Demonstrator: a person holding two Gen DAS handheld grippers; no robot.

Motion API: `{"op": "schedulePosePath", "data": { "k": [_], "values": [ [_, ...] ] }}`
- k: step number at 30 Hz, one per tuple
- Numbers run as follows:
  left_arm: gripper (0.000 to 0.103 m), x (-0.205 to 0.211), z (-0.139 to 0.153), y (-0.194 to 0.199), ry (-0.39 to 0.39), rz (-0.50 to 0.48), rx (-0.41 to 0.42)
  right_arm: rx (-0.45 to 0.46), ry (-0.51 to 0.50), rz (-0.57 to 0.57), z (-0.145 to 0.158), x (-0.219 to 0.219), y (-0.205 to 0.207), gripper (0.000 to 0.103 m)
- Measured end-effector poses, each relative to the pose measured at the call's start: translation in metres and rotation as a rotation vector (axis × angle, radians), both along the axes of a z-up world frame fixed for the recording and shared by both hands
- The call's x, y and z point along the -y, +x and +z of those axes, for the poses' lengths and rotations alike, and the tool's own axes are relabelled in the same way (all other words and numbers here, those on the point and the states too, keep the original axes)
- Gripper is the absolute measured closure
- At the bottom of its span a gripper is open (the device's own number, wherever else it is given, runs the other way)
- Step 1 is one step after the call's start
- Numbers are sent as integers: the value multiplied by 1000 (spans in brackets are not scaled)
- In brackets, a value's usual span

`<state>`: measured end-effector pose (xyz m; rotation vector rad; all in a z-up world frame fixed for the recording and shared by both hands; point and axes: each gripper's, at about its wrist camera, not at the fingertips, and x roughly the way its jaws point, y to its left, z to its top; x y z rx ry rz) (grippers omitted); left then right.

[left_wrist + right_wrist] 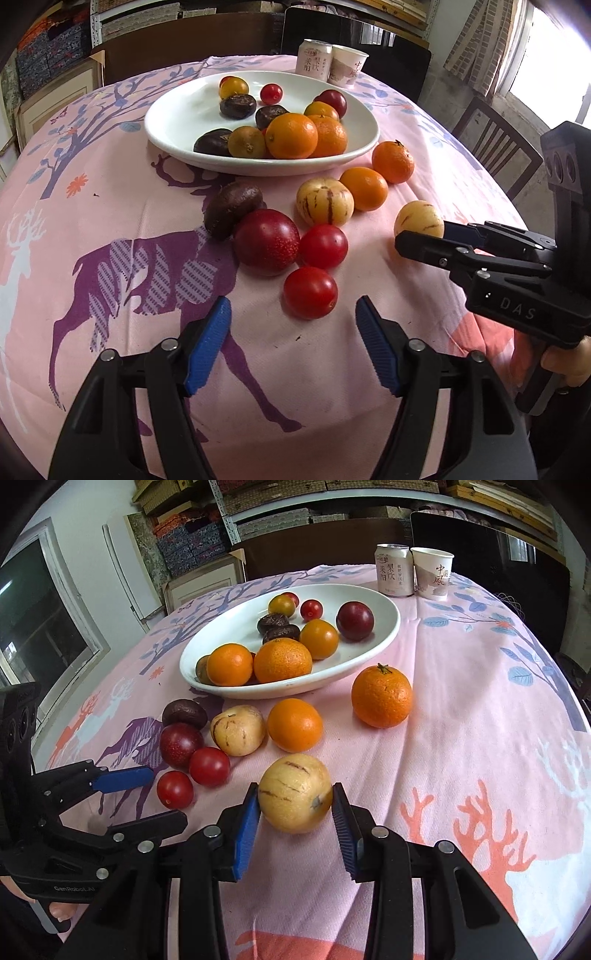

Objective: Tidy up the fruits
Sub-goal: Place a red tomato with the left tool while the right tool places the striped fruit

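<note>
Right wrist view, sweeping left to right: the left gripper (147, 794) comes in over the pink desk (480, 738) with its jaws spread and nothing between them, a red tomato (175, 789) just ahead of its blue tip. Centre now, and the right gripper (295, 805) is clamped on a pepino melon (295, 793), both blue pads pressed to its flanks. Pale yellow, egg-shaped, thin purple streaks. Beyond it, the white plate (369, 657) holds oranges, plums and tomatoes.
</note>
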<state>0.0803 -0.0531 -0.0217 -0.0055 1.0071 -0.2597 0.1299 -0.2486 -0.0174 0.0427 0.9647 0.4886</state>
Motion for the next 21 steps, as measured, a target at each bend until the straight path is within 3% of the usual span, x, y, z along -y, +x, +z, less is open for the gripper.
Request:
{"op": "schedulePosePath", "data": {
  "k": [1,5,8,13,21],
  "values": [
    [61,2,-1,2,5,-7,-4,-7,6,-2,-2,1,1,64],
    [62,5,-1,6,16,-5,3,5,1,-1,-2,-1,-1,63],
    [75,8,-1,7,4,-22,1,5,6,-1,-2,-1,-1,63],
    [75,8,5,1,2,-29,9,1,17,-4,-2,1,-1,63],
    [75,-11,42,-1,-2,-3,99,22,49,-30,9,9,-1,64]
  ]
}}
